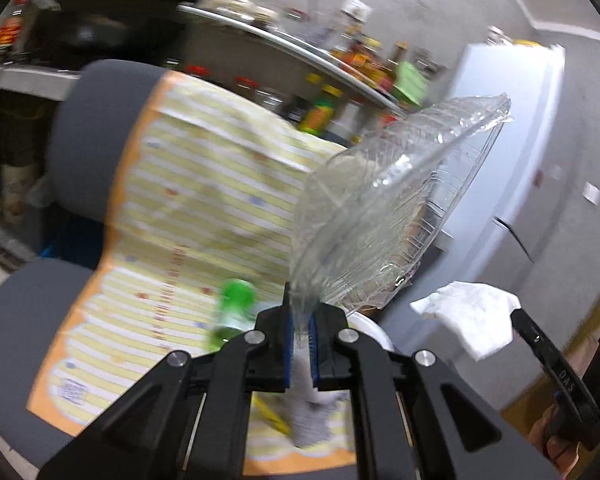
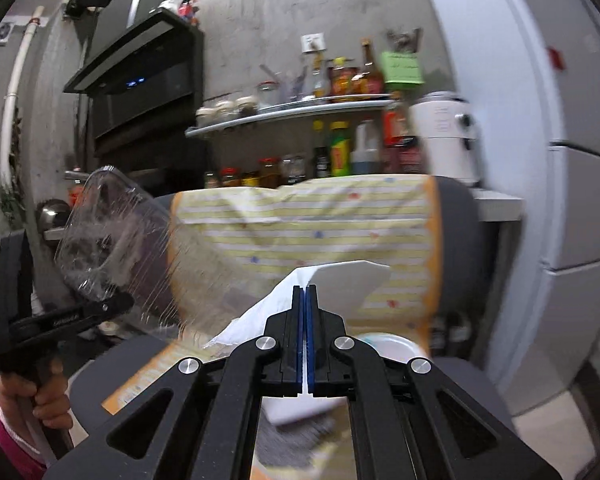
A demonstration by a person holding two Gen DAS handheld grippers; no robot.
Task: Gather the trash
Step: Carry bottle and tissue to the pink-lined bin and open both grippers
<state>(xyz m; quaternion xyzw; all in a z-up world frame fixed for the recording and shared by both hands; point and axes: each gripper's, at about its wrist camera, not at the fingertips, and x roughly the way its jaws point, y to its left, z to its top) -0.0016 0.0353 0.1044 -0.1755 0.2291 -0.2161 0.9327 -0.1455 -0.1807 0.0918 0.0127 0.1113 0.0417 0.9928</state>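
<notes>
My left gripper is shut on the edge of a clear plastic food container and holds it up above a grey chair. The container also shows in the right wrist view, at the left. My right gripper is shut on a white paper tissue; the tissue also shows in the left wrist view, at the right. A green plastic bottle lies blurred on the yellow striped paper that covers the chair. A white paper cup or bowl sits on the seat below the right gripper.
The grey office chair stands in front of a kitchen counter. A shelf of sauce bottles and jars is behind it. A white fridge is at the right and a black range hood at the left.
</notes>
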